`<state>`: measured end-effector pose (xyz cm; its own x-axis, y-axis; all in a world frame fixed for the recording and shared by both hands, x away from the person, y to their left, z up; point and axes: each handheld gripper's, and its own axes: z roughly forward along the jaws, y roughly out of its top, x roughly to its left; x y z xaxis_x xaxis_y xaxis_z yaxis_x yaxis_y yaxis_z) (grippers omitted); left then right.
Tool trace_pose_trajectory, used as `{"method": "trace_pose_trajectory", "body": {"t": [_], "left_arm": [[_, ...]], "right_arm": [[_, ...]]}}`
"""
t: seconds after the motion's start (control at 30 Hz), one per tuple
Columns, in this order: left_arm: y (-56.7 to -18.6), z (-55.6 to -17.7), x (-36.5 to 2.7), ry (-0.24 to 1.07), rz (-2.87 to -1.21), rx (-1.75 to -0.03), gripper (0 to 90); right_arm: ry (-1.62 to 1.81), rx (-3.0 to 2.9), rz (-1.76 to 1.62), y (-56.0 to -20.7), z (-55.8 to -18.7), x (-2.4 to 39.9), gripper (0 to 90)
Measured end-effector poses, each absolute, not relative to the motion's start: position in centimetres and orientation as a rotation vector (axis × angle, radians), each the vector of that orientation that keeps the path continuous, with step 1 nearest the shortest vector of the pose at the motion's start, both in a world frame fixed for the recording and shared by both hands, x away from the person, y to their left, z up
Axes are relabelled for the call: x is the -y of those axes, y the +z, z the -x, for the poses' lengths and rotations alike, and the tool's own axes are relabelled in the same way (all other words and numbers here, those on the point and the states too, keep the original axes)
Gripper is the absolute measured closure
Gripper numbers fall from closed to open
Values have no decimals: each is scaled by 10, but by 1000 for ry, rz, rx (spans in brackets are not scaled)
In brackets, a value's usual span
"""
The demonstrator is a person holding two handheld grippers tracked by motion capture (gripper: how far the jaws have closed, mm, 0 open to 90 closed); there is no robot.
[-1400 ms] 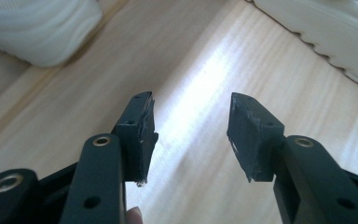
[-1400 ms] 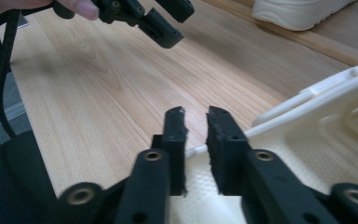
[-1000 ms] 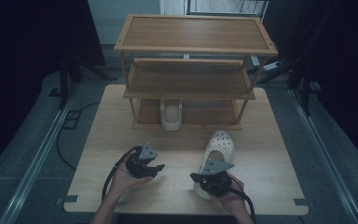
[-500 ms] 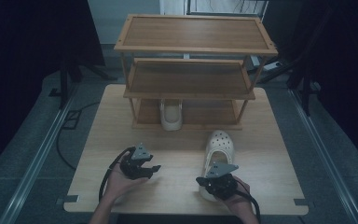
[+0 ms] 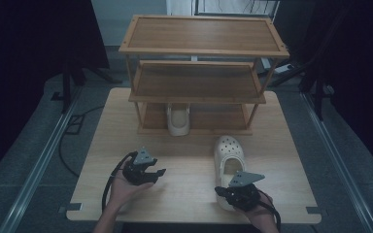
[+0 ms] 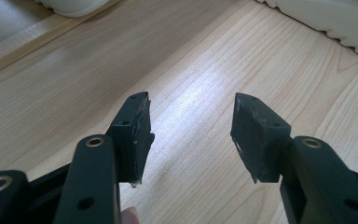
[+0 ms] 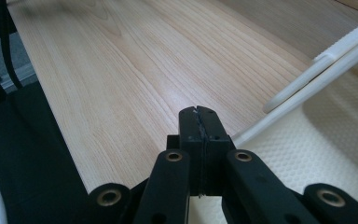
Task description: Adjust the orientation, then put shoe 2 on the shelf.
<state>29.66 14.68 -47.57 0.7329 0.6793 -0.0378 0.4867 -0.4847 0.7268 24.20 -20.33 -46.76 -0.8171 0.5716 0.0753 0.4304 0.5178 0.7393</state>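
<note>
Item: cream perforated rubber clog (image 5: 228, 156) before the three-tier wooden rack (image 5: 199, 73), its heel edge apparently pinched by the closed right gripper (image 7: 198, 112), left gripper (image 6: 191, 122) agape and empty; next, likely shelving beside its mate (image 5: 178, 121).

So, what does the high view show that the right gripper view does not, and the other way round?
The high view alone shows the shelf rack, a second shoe on its bottom level and the open left gripper. The right gripper view alone shows the right gripper with fingers pressed together, and the shoe's dotted insole. Both show the table and the white shoe.
</note>
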Motion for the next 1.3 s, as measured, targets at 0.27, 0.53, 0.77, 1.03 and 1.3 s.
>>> {"method": "trace_pose_trajectory", "body": {"t": [0.27, 0.53, 0.77, 1.03, 1.3], "left_arm": [[-477, -296, -147, 325, -2178, -887, 478], [-479, -294, -145, 318, -2191, -880, 475], [-477, -292, -149, 324, -2186, -873, 466], [-475, -293, -153, 309, -2167, -867, 465], [-473, -292, -156, 308, -2150, -865, 463]], "right_arm": [[1184, -2583, -862, -466, -242, 205, 896], [1232, -2521, -810, -453, -241, 209, 758], [1240, -2485, -675, -427, -251, 211, 633], [1138, -2523, -573, -393, -282, 225, 587], [995, -2606, -500, -375, -314, 236, 562]]}}
